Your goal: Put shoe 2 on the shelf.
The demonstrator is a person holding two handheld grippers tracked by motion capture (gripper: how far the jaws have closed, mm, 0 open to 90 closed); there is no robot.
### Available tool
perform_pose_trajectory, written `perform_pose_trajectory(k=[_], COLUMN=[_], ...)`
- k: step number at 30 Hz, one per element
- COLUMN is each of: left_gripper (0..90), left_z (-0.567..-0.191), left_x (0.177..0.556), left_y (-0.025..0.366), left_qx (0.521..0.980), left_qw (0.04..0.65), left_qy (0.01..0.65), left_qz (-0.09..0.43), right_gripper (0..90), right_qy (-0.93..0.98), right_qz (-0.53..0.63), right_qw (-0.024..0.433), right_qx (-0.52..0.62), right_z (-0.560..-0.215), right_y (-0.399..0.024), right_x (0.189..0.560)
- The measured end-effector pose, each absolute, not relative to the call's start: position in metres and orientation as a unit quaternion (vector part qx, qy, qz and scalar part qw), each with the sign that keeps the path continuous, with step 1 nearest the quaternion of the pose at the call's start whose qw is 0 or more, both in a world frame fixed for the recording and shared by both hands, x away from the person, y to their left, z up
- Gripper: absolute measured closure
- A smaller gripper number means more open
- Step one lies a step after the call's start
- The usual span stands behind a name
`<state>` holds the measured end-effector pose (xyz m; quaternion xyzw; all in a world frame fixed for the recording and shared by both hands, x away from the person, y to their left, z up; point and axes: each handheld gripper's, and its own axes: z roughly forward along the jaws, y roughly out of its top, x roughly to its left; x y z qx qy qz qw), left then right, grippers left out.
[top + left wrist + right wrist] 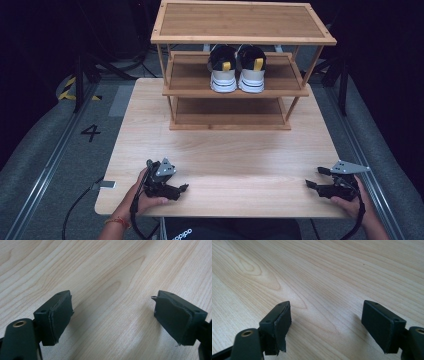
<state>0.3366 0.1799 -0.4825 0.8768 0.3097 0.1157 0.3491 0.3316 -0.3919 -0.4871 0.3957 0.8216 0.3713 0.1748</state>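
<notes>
Pale wood grain runs across the light wooden counter (225,155), where both tools rest near the front edge, well apart from each other. The left hand-held gripper (182,188) lies low on the surface with its jaws spread wide and nothing between them; the left gripper view confirms bare counter between its black pads (61,315). The right hand-held gripper (315,177) sits likewise at the right edge, jaws apart and empty, as the right gripper view shows.

The pair of white-and-black sneakers with yellow heel tabs (236,67) stands on the middle shelf of the three-tier bamboo shoe rack (240,30) at the far side of the counter, heels toward the person, the two shoes side by side and touching or nearly so.

Judging from this, the reach has not begun. To do it well, each gripper should travel forward level, enter under the top shelf without clipping its frame, and close on a heel collar rather than the soft tab.
</notes>
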Motion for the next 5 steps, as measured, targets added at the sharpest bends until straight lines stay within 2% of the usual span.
perform_pose_trajectory(k=[5], left_gripper=[15.6], left_z=[-0.4825], left_x=[0.3366], left_y=[0.1799], left_qx=[0.877], left_qw=[0.349], left_qy=[0.310], left_qz=[0.115], right_gripper=[23.5], right_qy=[0.821], right_qz=[0.371], right_qw=[0.175], right_qx=[0.397], right_z=[-0.4871], right_y=[-0.3920], right_x=[0.3318])
